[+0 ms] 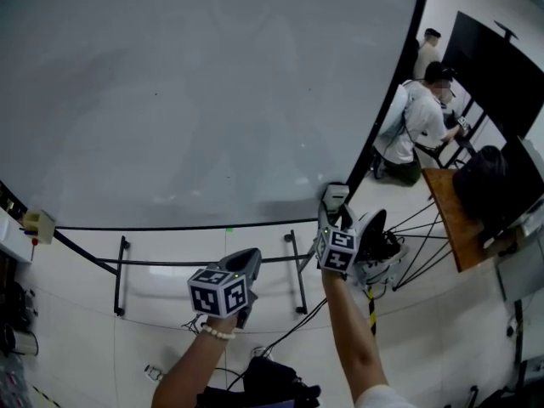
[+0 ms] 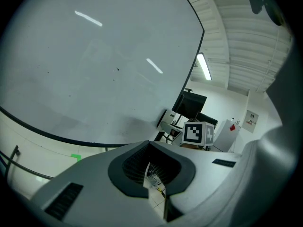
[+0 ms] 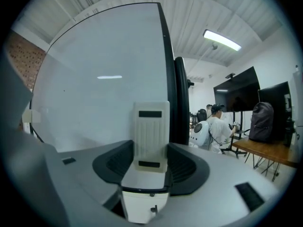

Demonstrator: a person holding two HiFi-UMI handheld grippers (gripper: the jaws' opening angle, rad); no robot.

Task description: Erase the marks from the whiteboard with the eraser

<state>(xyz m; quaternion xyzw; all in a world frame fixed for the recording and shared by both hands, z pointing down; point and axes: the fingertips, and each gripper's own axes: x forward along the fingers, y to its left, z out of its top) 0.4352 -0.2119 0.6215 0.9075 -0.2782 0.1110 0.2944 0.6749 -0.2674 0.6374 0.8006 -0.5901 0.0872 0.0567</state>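
- Large white whiteboard with a thin black frame [image 1: 212,100]: it stands upright on a black metal stand. Only a few tiny dark specks show on its surface, and no bold marks can be made out.
- White ribbed rectangular plastic eraser [image 3: 151,131]: it is upright, near the whiteboard's lower right corner and just beside the black right edge. Whether it touches the surface cannot be told.
- Right gripper [image 3: 150,167]: its jaws are clamped on the eraser's lower half, one on each long side, and the upper half stands free above them.
- Left gripper [image 2: 151,167]: its jaws are drawn together with nothing between them. It is held low, below the whiteboard's bottom edge and apart from the eraser.
- Handling, as a judgement: the eraser looks light and stiff, with a hard shell that will not yield under the jaws. The ribbing should resist slipping. A hold across the narrow width, as here, suits flat sweeping strokes, and firm, even pressure is likely needed.
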